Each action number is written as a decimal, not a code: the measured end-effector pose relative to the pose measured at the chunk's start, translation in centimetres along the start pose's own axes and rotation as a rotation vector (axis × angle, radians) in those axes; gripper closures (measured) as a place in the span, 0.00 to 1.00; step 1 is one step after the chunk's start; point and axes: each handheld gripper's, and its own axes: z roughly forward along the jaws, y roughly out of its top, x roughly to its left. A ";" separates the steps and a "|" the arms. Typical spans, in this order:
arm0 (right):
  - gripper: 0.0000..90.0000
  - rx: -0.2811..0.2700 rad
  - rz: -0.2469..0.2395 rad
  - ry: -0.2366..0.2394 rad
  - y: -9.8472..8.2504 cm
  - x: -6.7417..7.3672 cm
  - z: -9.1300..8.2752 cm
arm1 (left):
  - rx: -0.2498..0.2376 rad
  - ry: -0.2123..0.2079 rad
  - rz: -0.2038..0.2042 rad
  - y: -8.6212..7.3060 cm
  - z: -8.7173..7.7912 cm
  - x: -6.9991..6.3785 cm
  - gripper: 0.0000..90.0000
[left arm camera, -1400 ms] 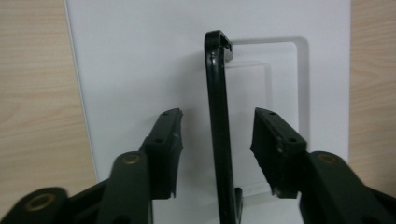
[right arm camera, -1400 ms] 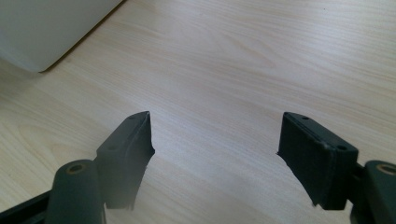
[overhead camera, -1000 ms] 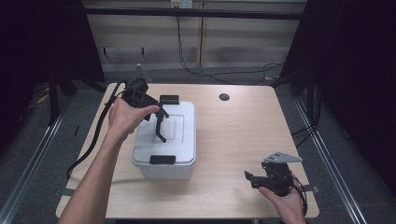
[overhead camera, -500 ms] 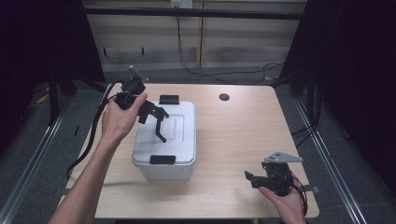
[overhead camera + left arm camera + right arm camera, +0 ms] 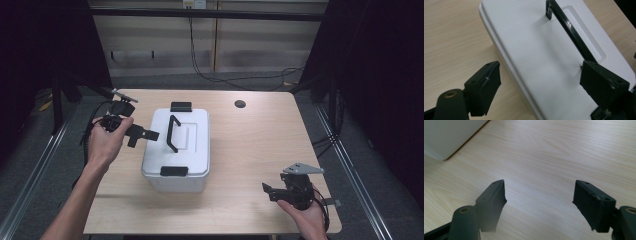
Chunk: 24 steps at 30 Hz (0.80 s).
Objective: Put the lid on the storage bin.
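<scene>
A white lidded box (image 5: 177, 145) stands in the middle of the wooden table (image 5: 260, 140). Its black handle (image 5: 172, 132) is raised over a recess in the lid. My left gripper (image 5: 142, 138) hovers at the box's left edge, clear of the handle. Its jaws have just been opening and stand open with nothing between them. In the left gripper view, the left gripper (image 5: 540, 75) looks across the lid (image 5: 536, 50) to the handle (image 5: 571, 32). My right gripper (image 5: 268, 191) is open over bare table at the front right. The right gripper (image 5: 539, 192) is empty, and a box corner (image 5: 446, 135) lies beyond it.
Black latches sit on the box's far side (image 5: 181, 106) and near side (image 5: 174, 171). A round hole (image 5: 240, 104) is in the table's far right part. The left gripper's cable (image 5: 87, 140) hangs off the table's left edge. Dark floor and frame rails surround the table.
My left gripper has let go of the handle and drawn back leftward off the lid to the box's left edge. The right gripper has not moved.
</scene>
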 end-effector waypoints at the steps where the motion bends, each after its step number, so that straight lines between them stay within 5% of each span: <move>1: 0.28 0.000 0.000 0.000 0.0 0.0 0.0 | 0.000 0.000 0.000 0.0 0.0 0.0 0.18; 7: 0.28 -0.001 0.001 0.001 0.0 0.0 0.0 | -0.033 0.014 0.019 -2.1 -0.7 0.8 0.18; 17: 0.28 -0.004 0.002 0.002 0.0 -0.1 0.0 | -0.080 0.024 -0.011 -5.9 -2.0 3.3 0.22; 20: 0.28 -0.001 0.004 -0.001 0.0 0.0 0.0 | -0.090 0.060 0.023 -7.4 -2.2 3.1 0.22; 24: 0.28 -0.002 0.004 -0.002 0.0 -0.1 0.0 | -0.101 0.062 0.019 -9.0 -2.4 3.2 0.22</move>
